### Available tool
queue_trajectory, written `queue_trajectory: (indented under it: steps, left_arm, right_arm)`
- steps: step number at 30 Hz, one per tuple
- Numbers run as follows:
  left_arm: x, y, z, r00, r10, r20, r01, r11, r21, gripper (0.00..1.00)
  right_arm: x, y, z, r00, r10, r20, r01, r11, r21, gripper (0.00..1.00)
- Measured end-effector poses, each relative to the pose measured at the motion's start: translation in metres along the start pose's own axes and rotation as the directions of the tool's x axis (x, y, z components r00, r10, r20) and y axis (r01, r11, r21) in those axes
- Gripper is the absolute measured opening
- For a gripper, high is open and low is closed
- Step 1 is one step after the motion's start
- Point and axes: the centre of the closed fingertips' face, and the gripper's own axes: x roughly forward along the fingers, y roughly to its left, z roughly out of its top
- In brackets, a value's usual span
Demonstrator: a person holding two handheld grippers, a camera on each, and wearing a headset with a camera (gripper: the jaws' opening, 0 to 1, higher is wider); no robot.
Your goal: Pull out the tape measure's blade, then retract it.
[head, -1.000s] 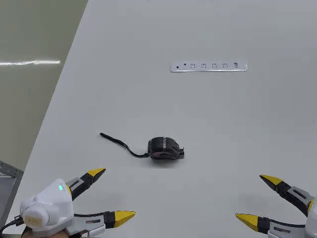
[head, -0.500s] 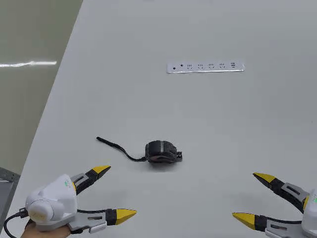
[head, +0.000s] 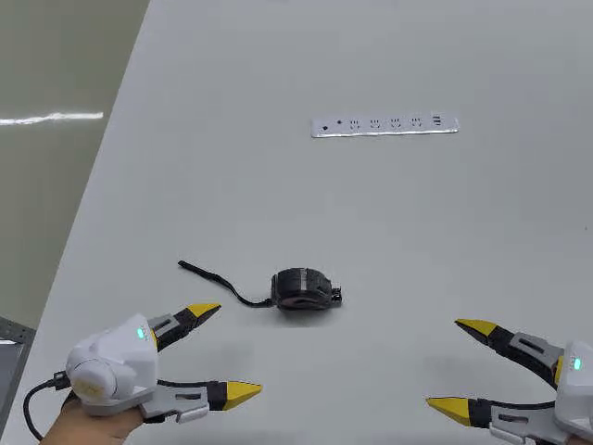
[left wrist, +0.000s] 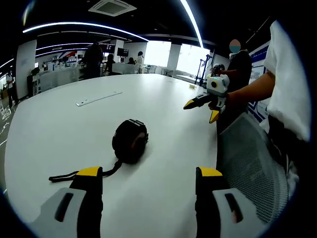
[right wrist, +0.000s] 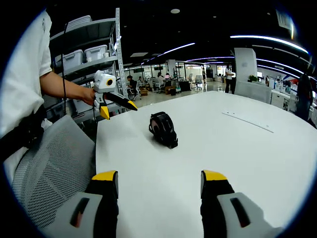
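Both tools have crept inward toward the middle of the table (head: 371, 213) since a second ago, the right one more than the left, while the tape measure (head: 301, 288) lies as it did.

The left tool (head: 227, 350) is spread wide and holds nothing. The right tool (head: 454, 365) is equally wide and also holds nothing. Each hovers near the table's near edge, well apart from the other.

The tape measure lies flat on its side on the bare table, ahead of both tools and between them. It is nearer the left tool, which has it almost straight ahead along its jaws in the left gripper view. From the right tool it lies ahead and off to the left. The long axis of the case runs roughly left to right across the head view. Its black strap (head: 213, 276) trails off the left end toward the left tool. A small nub, which looks like the blade's hook, sticks out at the right end on the side facing the right tool. By that layout, the left tool seems placed to pin the case and the right tool to catch the hook. The blade is not yet drawn out.

A white power strip (head: 384, 125) lies farther back, well apart from the tape measure. Its markings are too small to read, and no brand or lettering can be made out on the dark case.
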Motion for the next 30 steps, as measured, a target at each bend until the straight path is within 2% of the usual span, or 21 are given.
queue_trajectory:
  steps: [7, 15, 19, 30]
  left_arm:
    - [0.011, 0.007, 0.003, 0.9997, -0.021, -0.009, 0.021, 1.000, 0.013, 0.72]
    - [0.023, 0.017, 0.004, 0.9990, -0.035, -0.027, 0.036, 0.999, 0.033, 0.69]
    - [0.031, 0.020, 0.003, 0.9985, -0.044, -0.034, 0.045, 0.998, 0.038, 0.67]
    - [0.051, 0.030, 0.006, 0.9979, -0.058, -0.030, 0.059, 0.998, 0.032, 0.63]
  right_arm:
    - [0.011, -0.006, 0.002, 0.9997, 0.024, -0.006, -0.024, 1.000, -0.013, 0.68]
    - [0.023, -0.012, -0.003, 0.9989, 0.045, -0.013, -0.045, 0.999, -0.008, 0.66]
    - [0.028, -0.016, -0.003, 0.9987, 0.047, -0.019, -0.047, 0.999, -0.008, 0.65]
    - [0.046, -0.027, -0.001, 0.9992, 0.039, 0.005, -0.039, 0.999, 0.001, 0.63]
